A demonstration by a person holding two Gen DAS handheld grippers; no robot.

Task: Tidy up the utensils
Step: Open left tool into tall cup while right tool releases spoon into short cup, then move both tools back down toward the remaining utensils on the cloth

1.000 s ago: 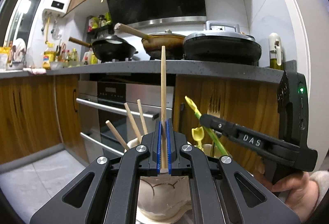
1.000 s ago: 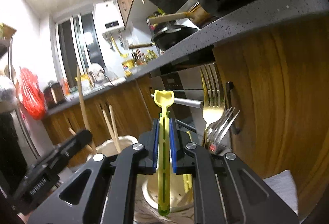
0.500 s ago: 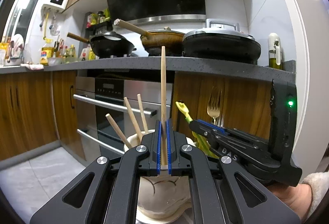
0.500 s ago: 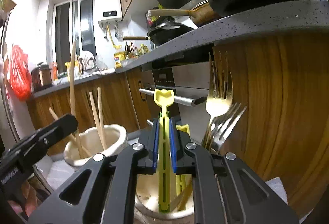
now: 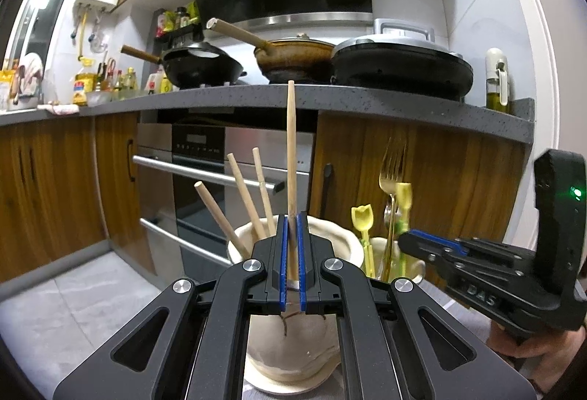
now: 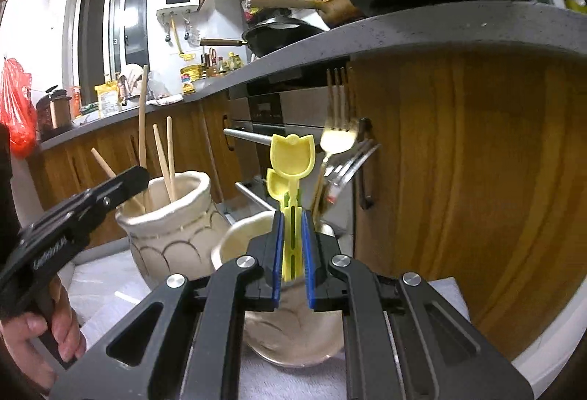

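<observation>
My left gripper (image 5: 291, 235) is shut on a long wooden chopstick (image 5: 291, 150), held upright over a cream ceramic vase (image 5: 330, 238) with three more chopsticks (image 5: 245, 202) in it. The right gripper (image 6: 292, 235) is shut on a yellow tulip-topped plastic utensil (image 6: 291, 157), just above a smaller cream jar (image 6: 238, 238). That jar holds a second yellow utensil (image 6: 275, 185), a gold fork (image 6: 337, 139) and a silver fork (image 6: 352, 161). In the left wrist view the right gripper (image 5: 407, 240) is low at the right. The right wrist view has the left gripper (image 6: 135, 176) beside the vase (image 6: 172, 231).
Both pots stand on a grey mat (image 6: 106, 286) in front of wooden cabinets (image 6: 458, 180) and an oven (image 5: 205, 157). A grey countertop (image 5: 367, 102) above carries several pans. A person's hands (image 6: 40, 337) grip the handles at the frame edges.
The right gripper has sunk and rolled level, bringing the yellow utensil down close over the small jar. The left gripper and its chopstick have barely moved.
</observation>
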